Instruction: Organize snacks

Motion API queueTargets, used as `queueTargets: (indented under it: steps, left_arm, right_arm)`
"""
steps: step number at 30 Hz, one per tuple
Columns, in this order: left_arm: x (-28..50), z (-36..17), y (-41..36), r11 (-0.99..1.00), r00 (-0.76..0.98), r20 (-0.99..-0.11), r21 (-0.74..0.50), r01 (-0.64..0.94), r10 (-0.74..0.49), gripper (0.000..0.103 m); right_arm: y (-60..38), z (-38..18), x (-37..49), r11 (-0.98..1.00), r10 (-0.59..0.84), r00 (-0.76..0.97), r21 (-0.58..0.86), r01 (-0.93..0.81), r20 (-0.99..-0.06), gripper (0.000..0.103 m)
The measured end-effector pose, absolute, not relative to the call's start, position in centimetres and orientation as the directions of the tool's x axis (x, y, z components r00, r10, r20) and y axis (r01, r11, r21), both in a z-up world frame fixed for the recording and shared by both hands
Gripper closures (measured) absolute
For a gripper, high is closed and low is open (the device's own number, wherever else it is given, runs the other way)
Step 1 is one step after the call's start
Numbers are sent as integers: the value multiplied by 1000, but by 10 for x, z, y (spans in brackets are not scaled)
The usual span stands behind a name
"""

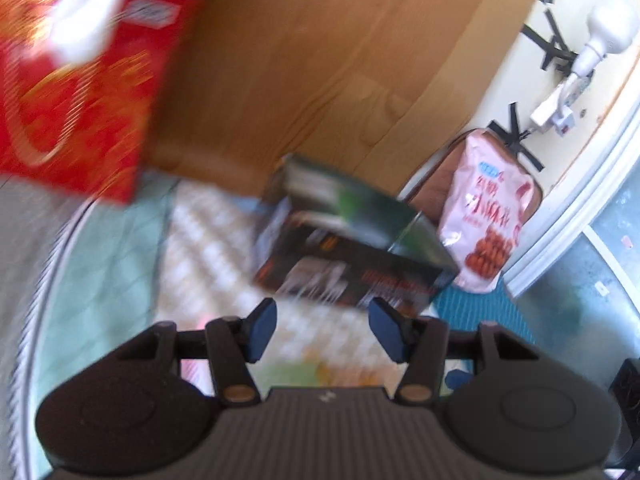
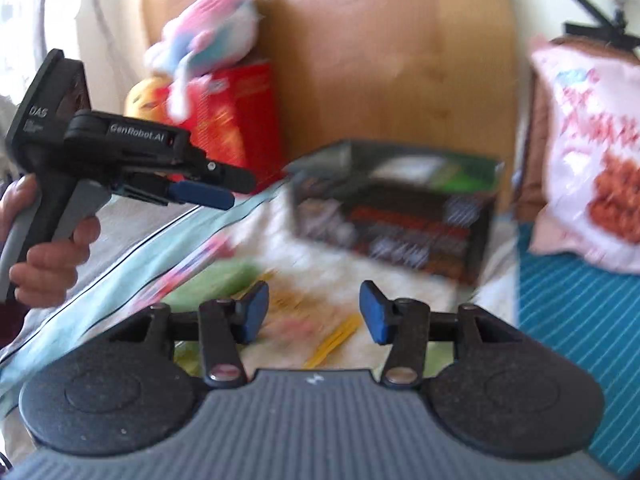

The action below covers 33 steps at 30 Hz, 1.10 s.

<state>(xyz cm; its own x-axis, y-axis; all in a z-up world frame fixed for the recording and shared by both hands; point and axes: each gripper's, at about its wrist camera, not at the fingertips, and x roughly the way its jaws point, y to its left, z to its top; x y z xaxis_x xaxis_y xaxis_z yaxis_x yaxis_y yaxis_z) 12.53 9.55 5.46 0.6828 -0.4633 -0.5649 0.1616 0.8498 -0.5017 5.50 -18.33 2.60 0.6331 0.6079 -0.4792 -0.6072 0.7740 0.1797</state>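
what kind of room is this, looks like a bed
Most likely a bedroom: the snacks lie on a bed, with a wooden headboard behind, a patterned blanket underneath and a plush toy on the red box.

A bed (image 2: 352, 276) is carrying everything, its pale patterned cover (image 1: 208, 248) lying against a wooden headboard (image 1: 320, 60). A dark snack box (image 1: 352, 240) is sitting directly on the cover near the headboard. A red box (image 1: 80, 92) is standing against the headboard off to one side. A pink snack bag (image 1: 484, 208) is leaning upright at the other side, with a teal striped cloth (image 2: 580, 320) lying just below it. Motion blur is hiding finer detail.
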Motion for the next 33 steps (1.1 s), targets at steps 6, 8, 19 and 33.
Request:
queueTargets:
  steps: [6, 8, 19, 33]
  left_arm:
    - [99, 31, 115, 831, 658, -590, -546, 101, -468, 45]
    - [92, 26, 119, 819, 668, -575, -566, 93, -473, 45]
    - [66, 16, 89, 786, 596, -571, -593, 176, -564, 47]
    - [-25, 6, 63, 778, 559, -567, -572, 261, -605, 54]
  right_arm:
    - [-135, 23, 44, 728, 647, 578, 179, -662, -498, 50]
    - [-122, 23, 44, 728, 643, 583, 157, -668, -497, 50]
    - [-149, 14, 13, 777, 605, 609, 216, -591, -512, 95]
    - [-161, -9, -78, 671, 699, 472, 265, -693, -537, 86]
